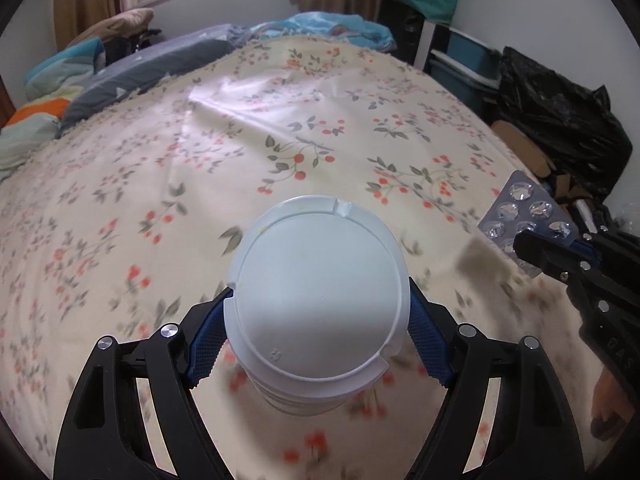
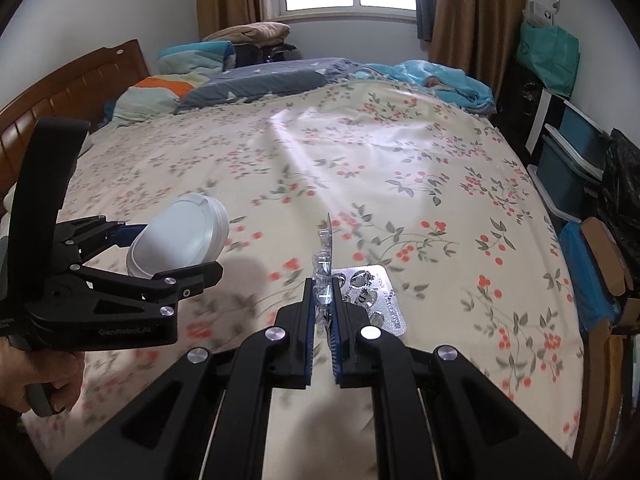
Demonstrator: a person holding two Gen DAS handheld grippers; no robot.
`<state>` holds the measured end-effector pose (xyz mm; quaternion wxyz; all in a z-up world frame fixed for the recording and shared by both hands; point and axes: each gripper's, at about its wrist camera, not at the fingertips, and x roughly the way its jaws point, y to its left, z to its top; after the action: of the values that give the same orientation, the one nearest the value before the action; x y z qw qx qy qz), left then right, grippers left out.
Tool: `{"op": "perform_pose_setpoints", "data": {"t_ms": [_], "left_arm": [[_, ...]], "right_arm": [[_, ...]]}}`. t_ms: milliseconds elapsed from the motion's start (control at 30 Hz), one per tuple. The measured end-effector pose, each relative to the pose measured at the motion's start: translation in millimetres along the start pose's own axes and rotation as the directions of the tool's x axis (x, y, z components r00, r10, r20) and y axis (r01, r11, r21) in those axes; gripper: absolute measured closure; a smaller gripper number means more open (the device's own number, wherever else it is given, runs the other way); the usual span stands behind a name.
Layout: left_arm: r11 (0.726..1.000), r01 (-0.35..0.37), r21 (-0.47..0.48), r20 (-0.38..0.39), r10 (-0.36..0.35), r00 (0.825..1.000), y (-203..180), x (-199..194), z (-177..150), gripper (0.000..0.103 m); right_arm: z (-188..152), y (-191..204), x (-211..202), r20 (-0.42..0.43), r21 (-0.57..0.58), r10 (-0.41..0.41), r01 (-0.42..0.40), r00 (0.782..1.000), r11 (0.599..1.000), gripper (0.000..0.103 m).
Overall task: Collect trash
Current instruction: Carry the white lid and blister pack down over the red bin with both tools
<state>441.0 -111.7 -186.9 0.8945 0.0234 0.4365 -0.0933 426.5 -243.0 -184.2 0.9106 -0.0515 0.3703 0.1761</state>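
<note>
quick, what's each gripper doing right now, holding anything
left gripper: shut on the white tub.
right gripper: shut on a blister pack; another pack shows just behind it.

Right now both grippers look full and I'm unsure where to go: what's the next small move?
Probably carry both toward the black bag beside the bed: the left gripper clamps the white tub, the right gripper pinches a pill strip.
</note>
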Motion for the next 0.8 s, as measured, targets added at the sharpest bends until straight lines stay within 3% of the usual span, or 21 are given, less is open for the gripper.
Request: {"op": "perform_pose_setpoints", "data": {"t_ms": [400, 800], "left_arm": [[0.999, 0.002, 0.038, 0.044, -0.003, 0.999, -14.6, -139.3, -75.1, 0.025], [0.998, 0.022, 0.063, 0.068, -0.026, 0.997, -38.9, -263.3, -178.0, 0.025]], "right_arm": [[-41.9, 63.7, -127.4, 0.053, -0.032, 0.041, -0.040, 0.998, 0.999, 0.096], [-115.3, 120.2, -237.2, 0.086, -0.067, 0.108, -0.103, 0.990, 0.992, 0.096]]}}
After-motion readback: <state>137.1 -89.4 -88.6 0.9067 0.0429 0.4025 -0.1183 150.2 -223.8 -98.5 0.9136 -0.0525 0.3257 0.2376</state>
